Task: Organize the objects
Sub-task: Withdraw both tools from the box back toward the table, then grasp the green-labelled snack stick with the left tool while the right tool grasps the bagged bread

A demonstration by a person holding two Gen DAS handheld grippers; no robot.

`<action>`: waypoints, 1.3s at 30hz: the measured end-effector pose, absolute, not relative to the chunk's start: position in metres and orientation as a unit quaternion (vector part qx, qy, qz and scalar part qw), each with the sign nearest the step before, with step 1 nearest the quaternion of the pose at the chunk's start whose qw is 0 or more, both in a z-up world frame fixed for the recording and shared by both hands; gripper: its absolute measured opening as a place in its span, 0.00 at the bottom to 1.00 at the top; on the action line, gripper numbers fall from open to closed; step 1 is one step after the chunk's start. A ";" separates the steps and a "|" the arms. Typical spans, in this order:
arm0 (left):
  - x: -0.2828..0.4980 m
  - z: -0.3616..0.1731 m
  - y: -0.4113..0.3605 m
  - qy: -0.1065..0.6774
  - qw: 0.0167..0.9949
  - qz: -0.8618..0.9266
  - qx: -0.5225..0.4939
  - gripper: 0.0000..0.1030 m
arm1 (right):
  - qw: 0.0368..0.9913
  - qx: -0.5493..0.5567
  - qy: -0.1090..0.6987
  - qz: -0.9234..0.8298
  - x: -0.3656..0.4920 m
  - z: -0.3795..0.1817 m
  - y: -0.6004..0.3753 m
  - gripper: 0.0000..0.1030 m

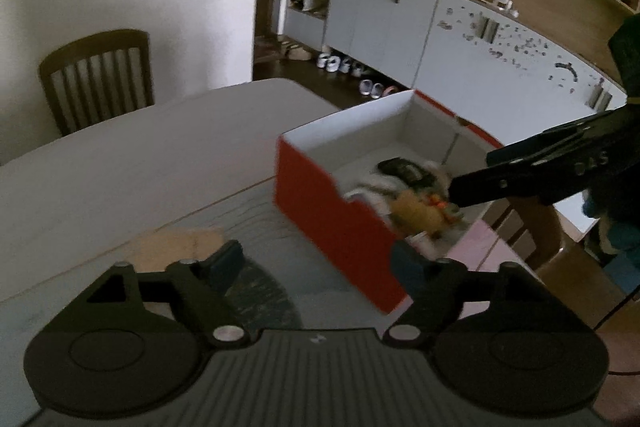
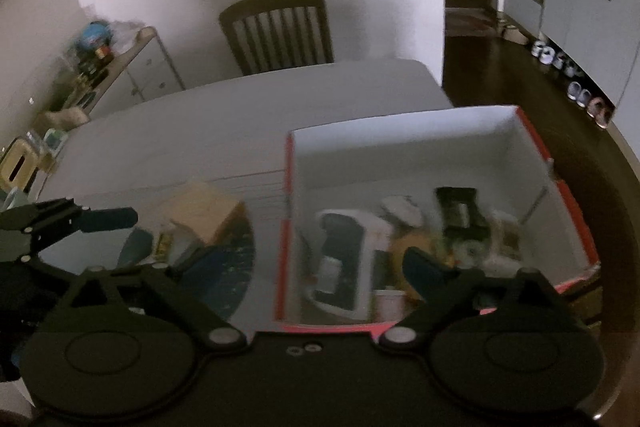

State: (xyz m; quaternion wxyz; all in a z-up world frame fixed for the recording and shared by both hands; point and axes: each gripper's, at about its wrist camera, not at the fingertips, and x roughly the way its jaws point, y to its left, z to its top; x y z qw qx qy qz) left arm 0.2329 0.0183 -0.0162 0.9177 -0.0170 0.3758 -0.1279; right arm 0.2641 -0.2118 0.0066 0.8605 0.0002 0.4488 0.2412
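Observation:
A red box with a white inside [image 1: 320,195] stands on the table; it also shows in the right wrist view [image 2: 440,131]. Inside lie a tan plush toy [image 1: 416,213], a black device [image 1: 404,169], and a white device with a dark screen [image 2: 344,259]. My left gripper [image 1: 316,259] is open and empty, left of the box near a tan cardboard piece [image 1: 180,245]. My right gripper [image 2: 296,267] is open and empty above the box's near-left corner; it also shows in the left wrist view [image 1: 472,183] over the box. The cardboard piece [image 2: 204,207] and small items lie left of the box.
The white table [image 1: 120,155] carries a dark round mat [image 2: 224,267]. A wooden chair [image 2: 280,31] stands at the far side. Grey cabinets with shelves [image 1: 460,39] and shoes [image 1: 340,65] line the right wall. A low sideboard [image 2: 132,67] stands at the left.

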 end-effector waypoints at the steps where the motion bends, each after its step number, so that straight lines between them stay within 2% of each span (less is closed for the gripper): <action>1: 0.230 -0.018 0.026 0.377 0.918 -0.122 -0.018 0.80 | 0.860 -0.003 0.448 0.244 0.263 0.007 -0.206 0.95; 7: 0.221 -0.031 0.071 0.391 0.915 -0.087 -0.042 0.86 | 0.853 -0.022 0.449 0.265 0.259 0.006 -0.164 0.95; 8: 0.219 -0.034 0.077 0.393 0.915 -0.081 -0.044 0.88 | 0.852 -0.026 0.449 0.269 0.259 0.006 -0.157 0.95; 9: 0.218 -0.036 0.084 0.395 0.915 -0.074 -0.046 0.97 | 0.850 -0.031 0.449 0.272 0.258 0.005 -0.149 0.95; 10: 0.216 -0.039 0.091 0.395 0.915 -0.069 -0.049 1.00 | 0.849 -0.034 0.449 0.275 0.258 0.004 -0.143 0.95; 25: 0.208 -0.088 0.151 0.424 0.904 -0.005 -0.058 1.00 | 0.803 -0.133 0.464 0.350 0.268 -0.025 -0.036 0.95; 39: 0.233 -0.129 0.152 0.450 0.890 0.025 -0.074 1.00 | 0.768 -0.254 0.472 0.351 0.304 -0.086 0.022 0.94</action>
